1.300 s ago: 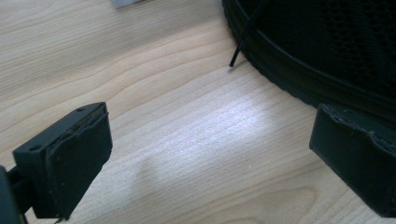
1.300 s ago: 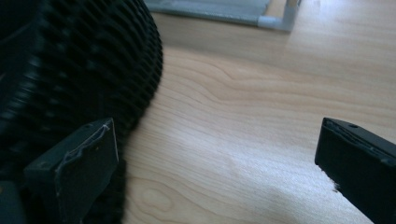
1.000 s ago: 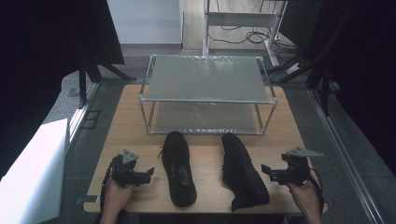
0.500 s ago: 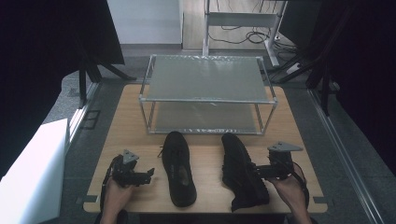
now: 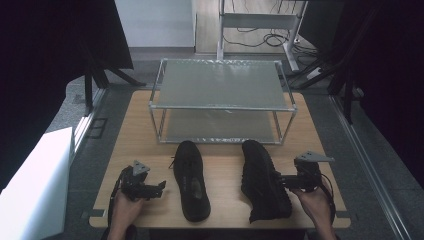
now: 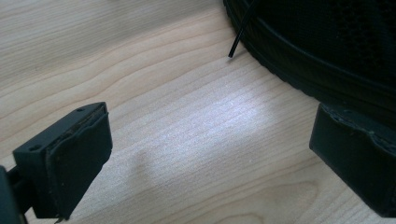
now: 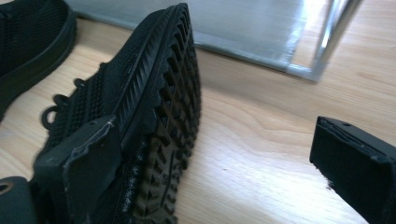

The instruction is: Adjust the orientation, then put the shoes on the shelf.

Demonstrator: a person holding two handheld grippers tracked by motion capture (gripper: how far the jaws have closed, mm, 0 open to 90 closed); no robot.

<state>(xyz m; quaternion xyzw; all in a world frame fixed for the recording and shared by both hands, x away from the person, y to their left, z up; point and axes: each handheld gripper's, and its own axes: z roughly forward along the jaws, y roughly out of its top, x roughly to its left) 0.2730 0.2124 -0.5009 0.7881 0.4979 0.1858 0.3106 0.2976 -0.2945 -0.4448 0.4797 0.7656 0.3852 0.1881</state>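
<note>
Two black shoes lie on the wooden table [image 5: 226, 159] in front of a metal rack. The left shoe [image 5: 190, 180] rests upright with its opening up. The right shoe [image 5: 264, 182] lies tipped on its side, its treaded sole [image 7: 173, 116] turned toward my right gripper [image 5: 283, 181]. That gripper is open, its left jaw against the sole's edge and its right jaw over bare wood. My left gripper [image 5: 158, 188] is open just left of the left shoe [image 6: 327, 51], whose side runs past the right jaw, with nothing between the jaws.
A two-shelf metal rack [image 5: 222, 107] stands at the back of the table, its lower shelf [image 7: 233, 21] and a leg [image 7: 332, 32] close behind the right shoe. A white panel [image 5: 30, 185] stands off the table's left side. A loose lace tip [image 6: 237, 39] hangs from the left shoe.
My right gripper has moved left, from the table's right edge up to the right shoe's sole. The left gripper has hardly moved.
</note>
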